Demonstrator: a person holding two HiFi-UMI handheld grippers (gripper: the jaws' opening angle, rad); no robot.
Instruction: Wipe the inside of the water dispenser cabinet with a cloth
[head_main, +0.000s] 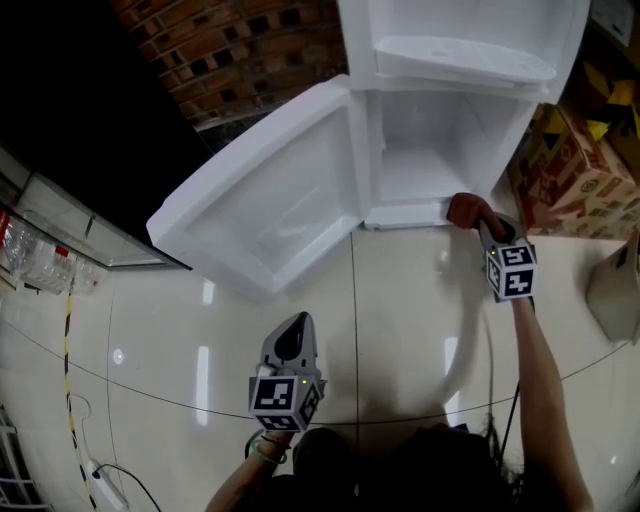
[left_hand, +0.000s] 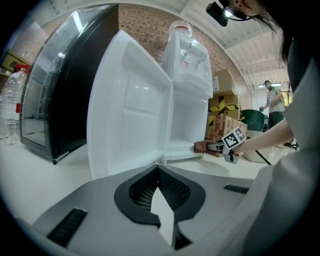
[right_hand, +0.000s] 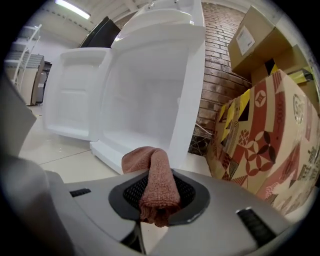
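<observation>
Cloth (right_hand: 156, 182) — brownish-red, bunched, pinched between the jaws of the right claw (right_hand: 157, 202), its free fold sticking out past the tips. Directly ahead of that claw and a little to its left stands the water dispenser cabinet (right_hand: 145, 95), door (right_hand: 70, 95) swung wide, interior white and bare. From the head view the cloth (head_main: 466, 209) sits at the cabinet's front lip, right end; contact not certain. Patterned cardboard boxes (right_hand: 265, 140) close on the claw's right. Left claw (head_main: 293, 330) hangs back, jaws together on nothing. Likely step: bringing the cloth in, wiping not begun. Next move calls for pushing forward over the lip — then pressing cloth to the floor panel.
</observation>
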